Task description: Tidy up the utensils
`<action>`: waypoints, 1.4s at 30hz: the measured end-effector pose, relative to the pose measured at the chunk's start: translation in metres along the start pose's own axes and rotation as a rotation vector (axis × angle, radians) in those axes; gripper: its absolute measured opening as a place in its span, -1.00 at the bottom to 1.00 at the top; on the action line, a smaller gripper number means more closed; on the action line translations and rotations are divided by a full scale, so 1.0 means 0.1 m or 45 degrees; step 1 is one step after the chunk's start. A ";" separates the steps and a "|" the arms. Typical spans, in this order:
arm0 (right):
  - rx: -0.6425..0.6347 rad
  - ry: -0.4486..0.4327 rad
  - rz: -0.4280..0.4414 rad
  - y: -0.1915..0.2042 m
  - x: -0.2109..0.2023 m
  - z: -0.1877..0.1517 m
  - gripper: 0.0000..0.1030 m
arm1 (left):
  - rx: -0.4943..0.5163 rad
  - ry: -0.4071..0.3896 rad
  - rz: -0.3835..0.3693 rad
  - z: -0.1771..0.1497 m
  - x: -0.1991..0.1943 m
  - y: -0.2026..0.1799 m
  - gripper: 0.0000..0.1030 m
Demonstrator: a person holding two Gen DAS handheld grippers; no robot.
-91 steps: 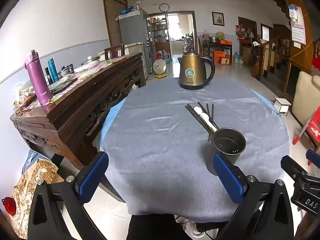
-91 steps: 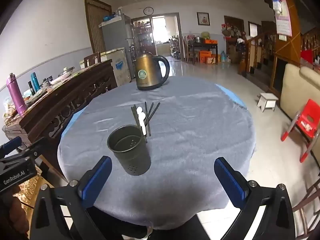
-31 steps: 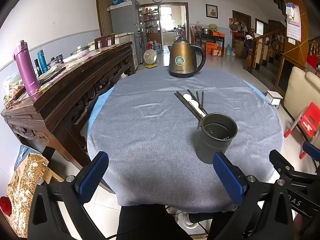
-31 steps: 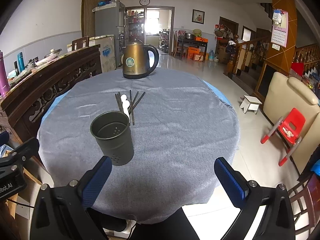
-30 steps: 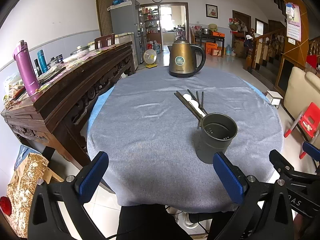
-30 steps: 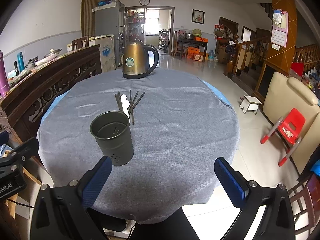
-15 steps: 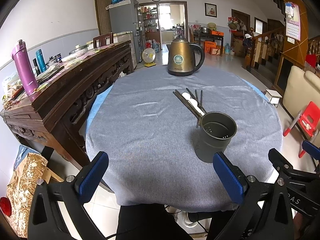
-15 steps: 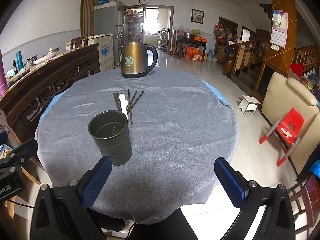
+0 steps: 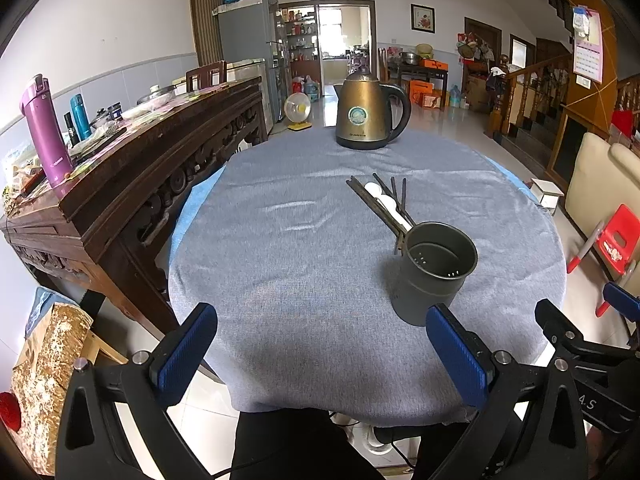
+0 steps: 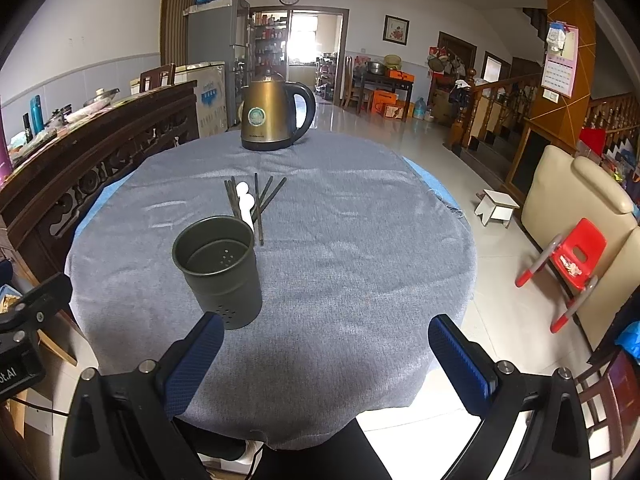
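Note:
A dark grey perforated utensil holder [image 9: 432,276] [image 10: 220,276] stands empty and upright on the round table. Just behind it lie several dark chopsticks [image 9: 374,204] [image 10: 266,200] and two white spoons [image 9: 386,202] [image 10: 245,200], flat on the cloth. My left gripper [image 9: 320,350] is open and empty, above the table's near edge, with the holder ahead of its right finger. My right gripper [image 10: 326,354] is open and empty at the near edge, with the holder ahead of its left finger.
A gold electric kettle [image 9: 366,114] [image 10: 272,114] stands at the far side of the grey-clothed table [image 9: 288,240]. A carved dark wood sideboard [image 9: 132,168] with bottles runs along the left. A red child's chair [image 10: 576,264] and a cream sofa [image 10: 580,200] stand right.
Both grippers have drawn back and risen a little, so more of the table's near edge shows. Nothing on the table has moved.

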State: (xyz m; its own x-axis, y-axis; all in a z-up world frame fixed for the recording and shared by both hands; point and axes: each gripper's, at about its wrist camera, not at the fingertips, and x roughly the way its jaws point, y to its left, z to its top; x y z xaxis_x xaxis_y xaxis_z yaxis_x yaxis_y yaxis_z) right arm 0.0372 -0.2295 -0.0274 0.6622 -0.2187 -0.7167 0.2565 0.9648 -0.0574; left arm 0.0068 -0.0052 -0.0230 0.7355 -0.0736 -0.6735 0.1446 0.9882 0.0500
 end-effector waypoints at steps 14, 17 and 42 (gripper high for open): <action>0.090 0.015 0.072 -0.30 0.26 0.33 1.00 | -0.049 0.029 0.020 0.58 0.52 0.26 1.00; 0.163 0.003 0.134 -0.49 0.40 0.57 1.00 | -0.082 0.059 0.014 0.82 0.81 0.32 1.00; 0.383 0.583 0.459 0.18 3.97 1.92 -0.35 | -0.450 0.563 -0.301 1.77 3.57 0.20 0.32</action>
State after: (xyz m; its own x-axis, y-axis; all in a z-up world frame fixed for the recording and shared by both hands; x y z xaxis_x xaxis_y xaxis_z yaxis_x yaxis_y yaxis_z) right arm 0.4401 -0.3269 -0.1799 0.3935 0.2594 -0.8819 0.3039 0.8687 0.3911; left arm 0.3894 -0.0355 -0.1326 0.3550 -0.3084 -0.8825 -0.0136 0.9422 -0.3347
